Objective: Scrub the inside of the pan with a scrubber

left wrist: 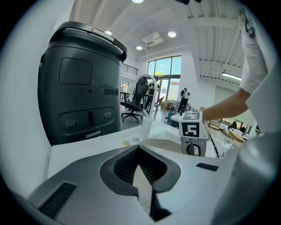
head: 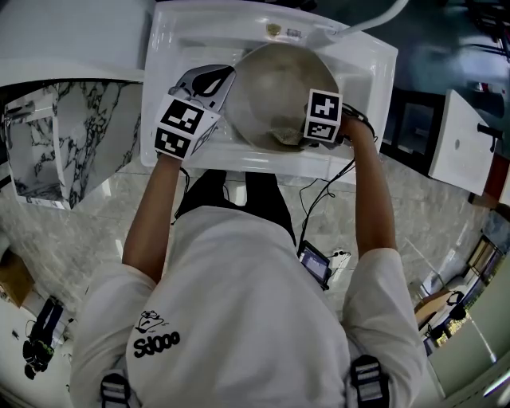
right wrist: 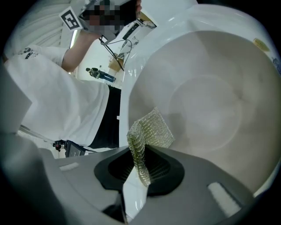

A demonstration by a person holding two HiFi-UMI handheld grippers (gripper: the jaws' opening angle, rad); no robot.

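A round, pale grey pan (head: pixel 275 84) lies in the white sink (head: pixel 366 72). My left gripper (head: pixel 217 89) is at the pan's left rim, its jaws shut on a thin light edge that looks like the pan's rim (left wrist: pixel 142 184). My right gripper (head: pixel 301 135) is over the pan's near right side, shut on a silvery mesh scrubber (right wrist: pixel 149 132). The scrubber (head: pixel 285 137) rests against the pan's inner wall (right wrist: pixel 210 101). From the left gripper (left wrist: pixel 140 171) view, the right gripper's marker cube (left wrist: pixel 192 128) stands above the pan's hollow (left wrist: pixel 164 144).
A white tap (head: pixel 382 16) arches over the sink's far right corner. A marble-patterned counter (head: pixel 72 135) is at the left and a white cabinet (head: pixel 462 143) at the right. A big dark bin (left wrist: pixel 79 83) stands beyond the sink. Cables and a small device (head: pixel 316 264) lie on the floor.
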